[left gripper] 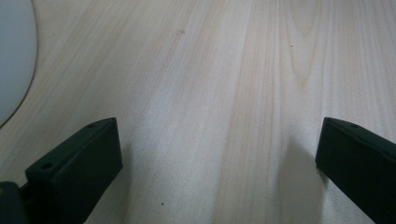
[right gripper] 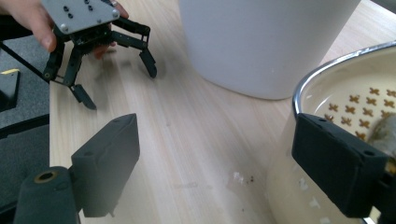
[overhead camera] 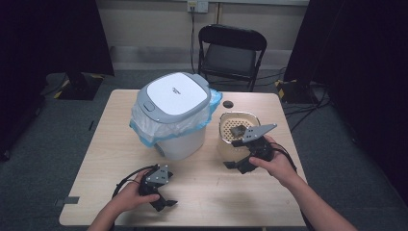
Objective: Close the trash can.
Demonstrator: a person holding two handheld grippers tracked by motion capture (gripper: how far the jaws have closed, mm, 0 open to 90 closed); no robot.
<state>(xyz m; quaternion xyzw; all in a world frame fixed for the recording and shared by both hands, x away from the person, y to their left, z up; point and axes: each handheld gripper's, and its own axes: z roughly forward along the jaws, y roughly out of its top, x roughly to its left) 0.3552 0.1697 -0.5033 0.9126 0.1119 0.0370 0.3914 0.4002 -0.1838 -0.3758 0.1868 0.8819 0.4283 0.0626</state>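
Observation:
A cream bowl with a metal rim and a perforated insert stands at the table's right. A dark grey lump lies inside it, and that lump peeks past one jaw in the right gripper view. My right gripper is at the bowl's near-left side. The right gripper is open: one jaw sits at the bowl's rim, the other stands clear over bare wood. My left gripper rests near the front edge, open. The left gripper has only tabletop between its jaws.
A white lidded bin with a blue-white bag liner stands mid-table, close to the bowl's left; its wall rises ahead of the right gripper. A small black disc lies behind the bowl. A black folding chair stands beyond the table.

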